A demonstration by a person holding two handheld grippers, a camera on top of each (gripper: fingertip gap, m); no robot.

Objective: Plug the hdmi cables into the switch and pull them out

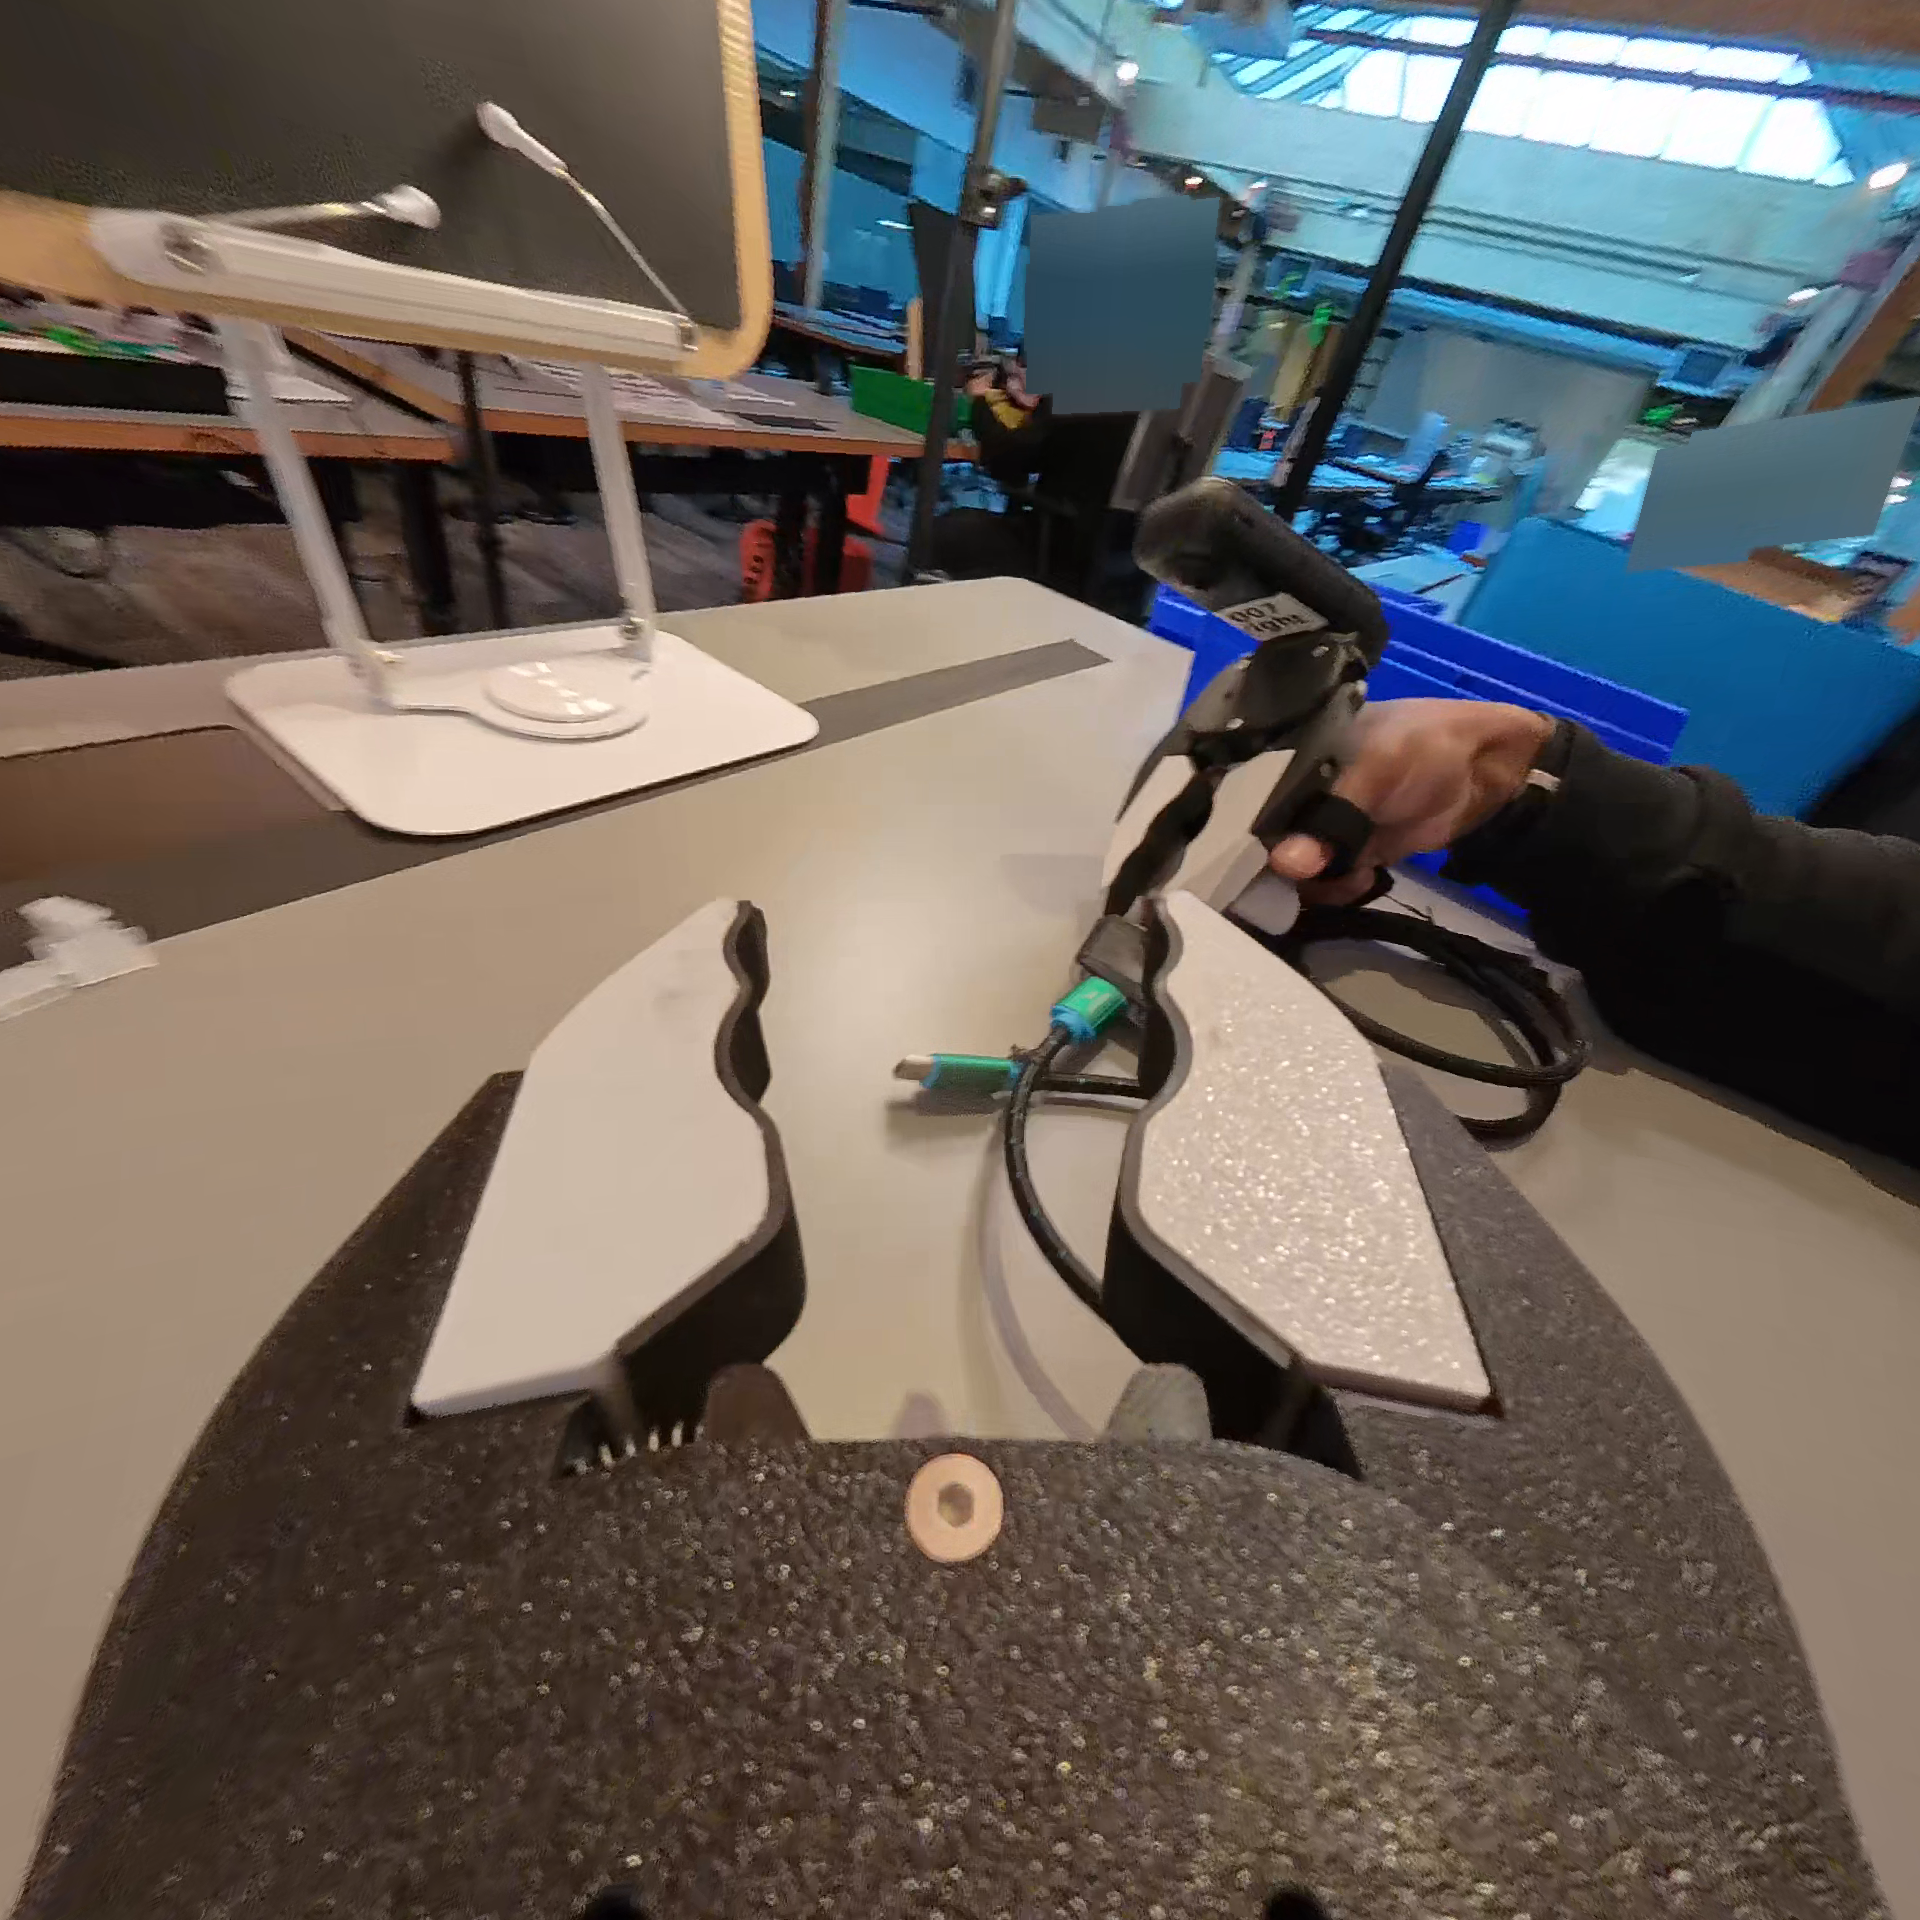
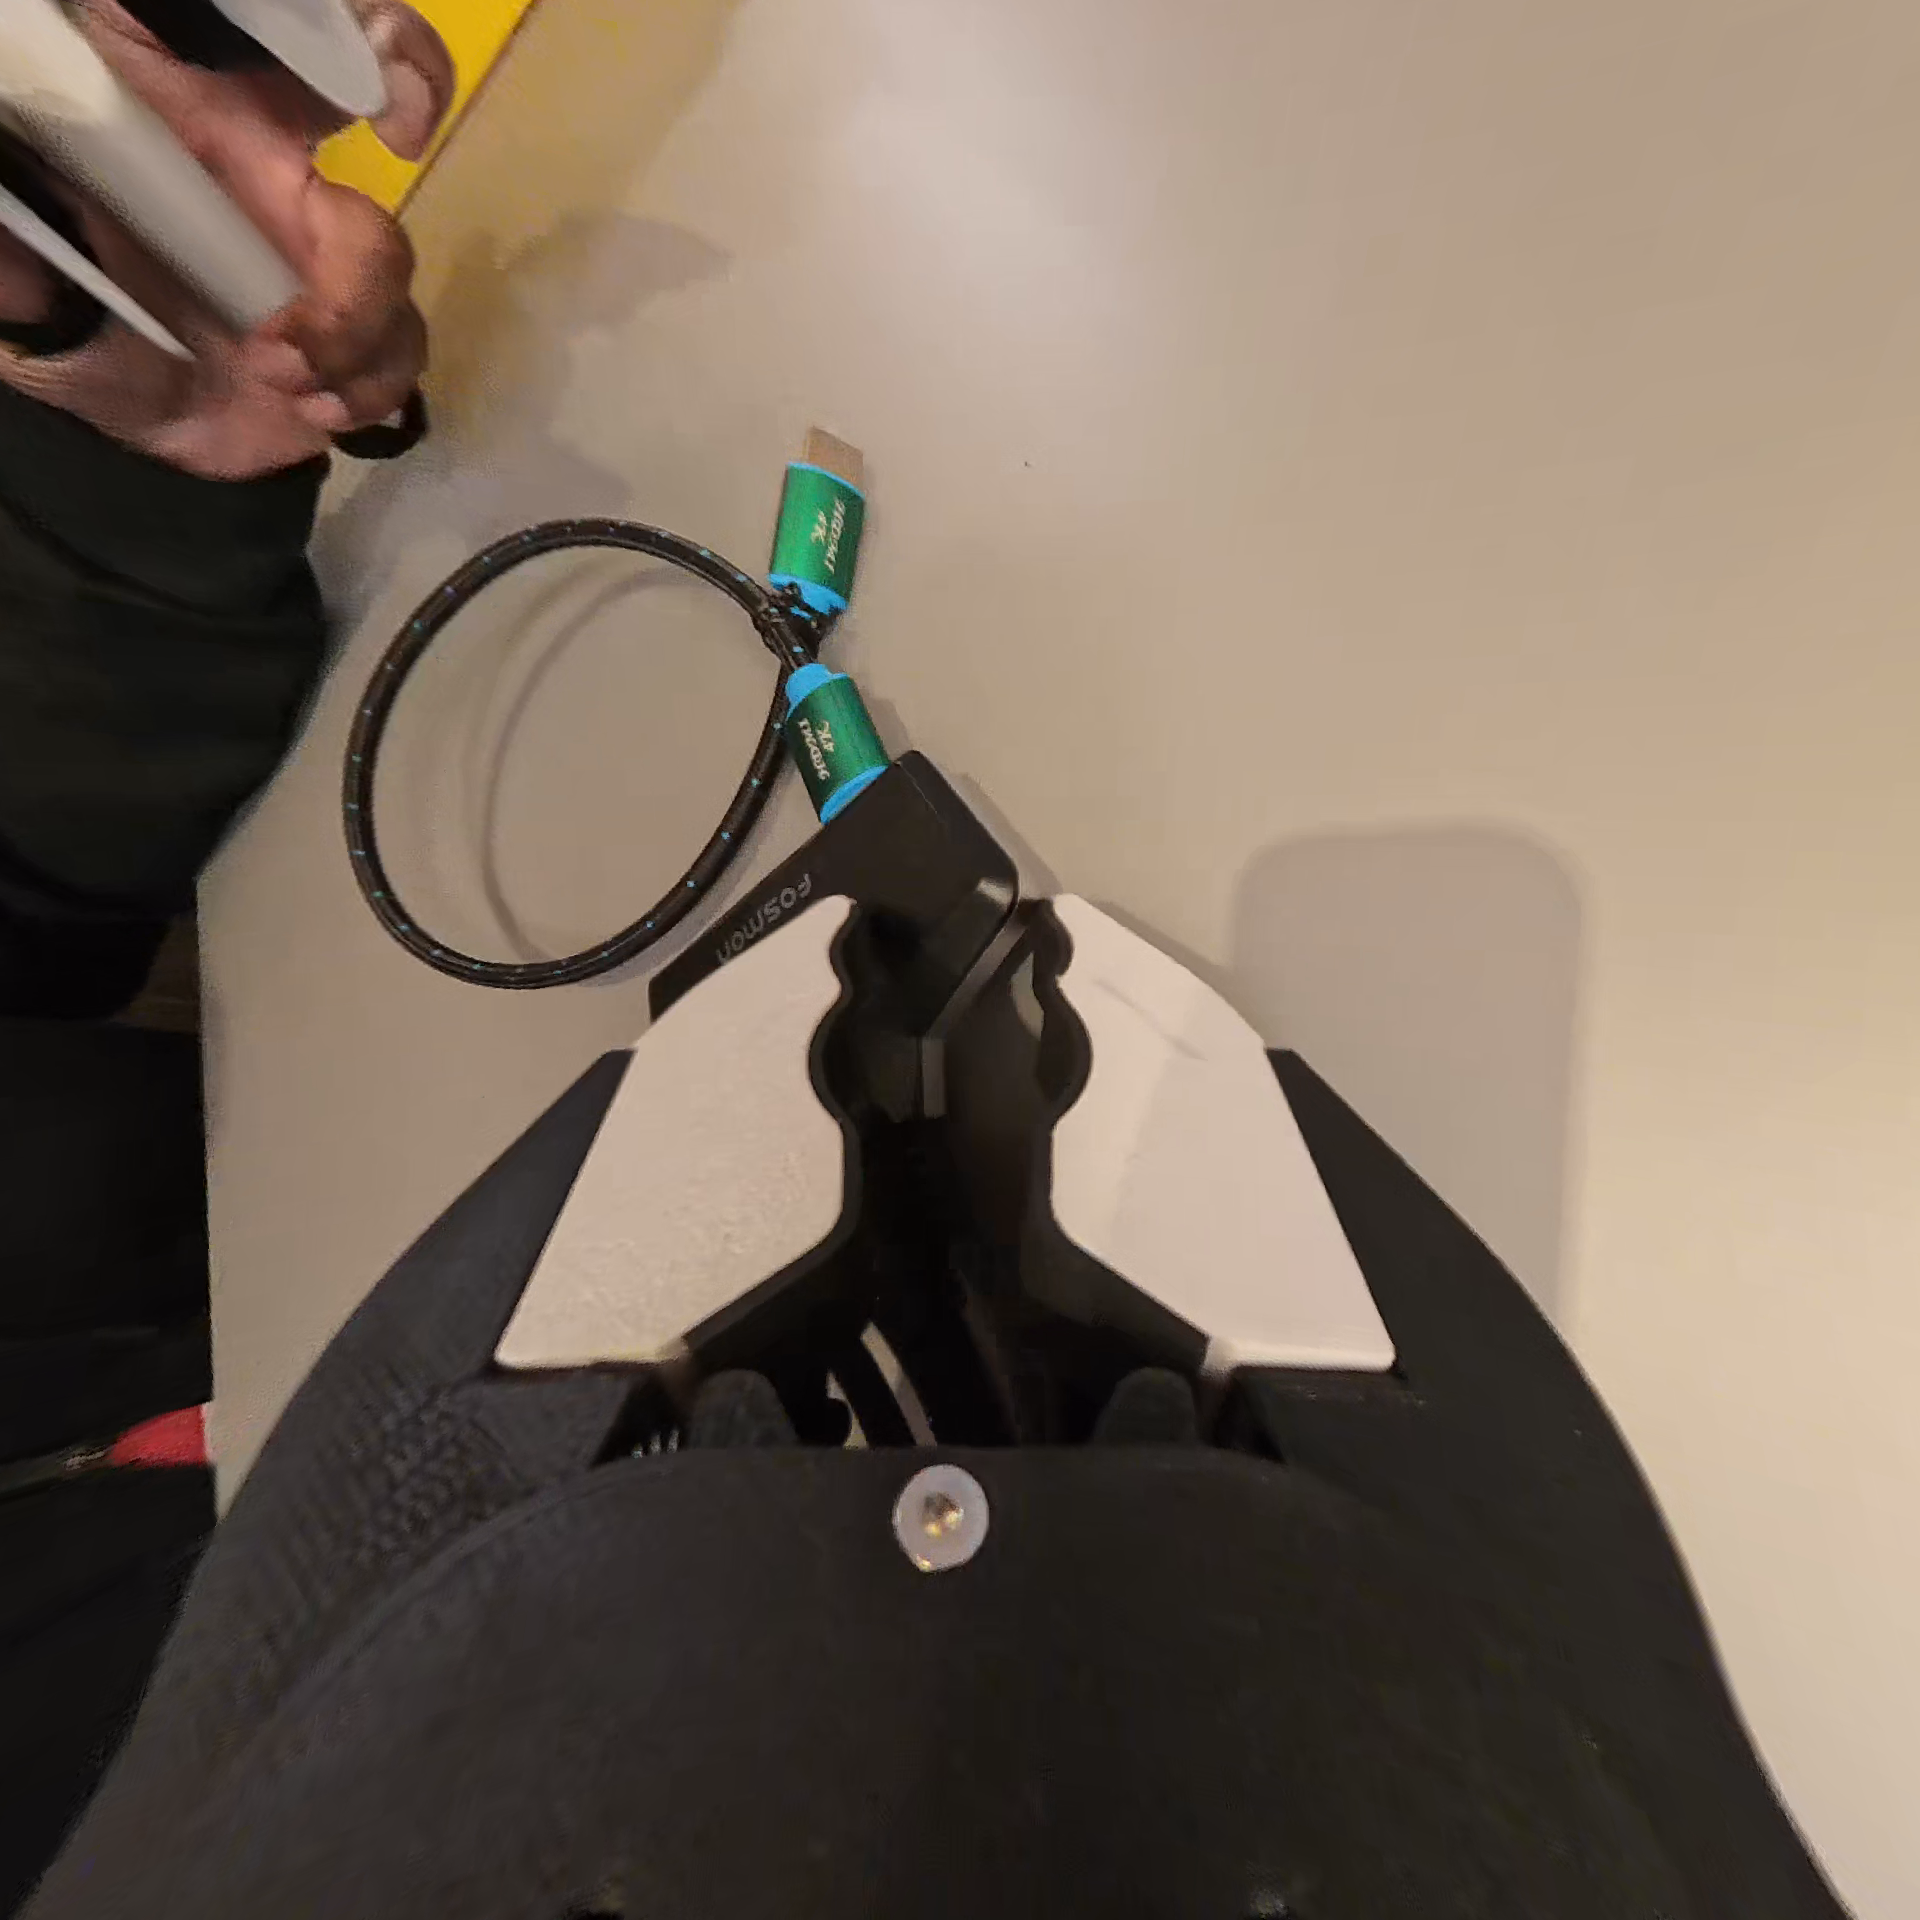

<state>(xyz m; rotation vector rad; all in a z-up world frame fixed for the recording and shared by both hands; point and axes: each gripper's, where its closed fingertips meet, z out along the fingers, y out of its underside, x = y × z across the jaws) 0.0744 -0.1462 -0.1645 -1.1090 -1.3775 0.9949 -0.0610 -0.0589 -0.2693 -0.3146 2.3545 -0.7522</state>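
Fingers [image 2: 1132,997] on your right gripper [image 2: 951,935] pinch the small black box-shaped switch [image 2: 883,883]; your left gripper [image 1: 951,935] gapes empty. Loose green metal-tipped plug [image 1: 961,1070] lies just beyond the switch, lengthwise toward those left fingers.

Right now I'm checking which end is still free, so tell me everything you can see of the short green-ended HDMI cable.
The HDMI cable is short, black and braided with blue flecks, curled in one loop on the pale table. Both plugs have shiny green shells with blue collars. One plug sits in the black switch, which the right gripper clamps. The other plug lies loose, its metal tip bare. The cable crosses itself near the plugs.
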